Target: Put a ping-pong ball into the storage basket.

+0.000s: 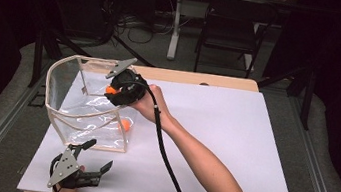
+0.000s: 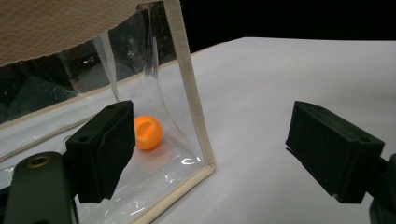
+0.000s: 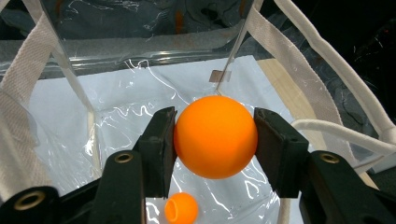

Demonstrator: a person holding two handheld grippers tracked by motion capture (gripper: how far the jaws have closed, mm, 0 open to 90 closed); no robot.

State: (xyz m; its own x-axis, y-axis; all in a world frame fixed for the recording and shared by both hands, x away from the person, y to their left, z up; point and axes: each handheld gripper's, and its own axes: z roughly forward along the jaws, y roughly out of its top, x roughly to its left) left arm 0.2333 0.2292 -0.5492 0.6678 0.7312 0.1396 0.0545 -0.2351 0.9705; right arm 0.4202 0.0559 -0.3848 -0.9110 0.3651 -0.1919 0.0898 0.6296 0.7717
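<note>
A clear plastic bag (image 1: 87, 107) with cream fabric trim stands open on the white table cover. My right gripper (image 3: 215, 137) is shut on an orange ball (image 3: 215, 136) and holds it over the bag's open top; the same gripper (image 1: 120, 89) sits at the bag's upper right rim. A second orange ball (image 3: 181, 208), with a hole in it, lies on the bag's floor; that ball (image 2: 147, 132) rests near the bag's front corner. My left gripper (image 2: 219, 151) is open and empty beside that corner, low at the front left (image 1: 91, 163).
The white sheet (image 1: 223, 134) covers most of the table, with wide bare room to the right of the bag. A black cable (image 1: 166, 151) trails from the right gripper along the forearm. A chair (image 1: 230, 31) and desk legs stand beyond the table.
</note>
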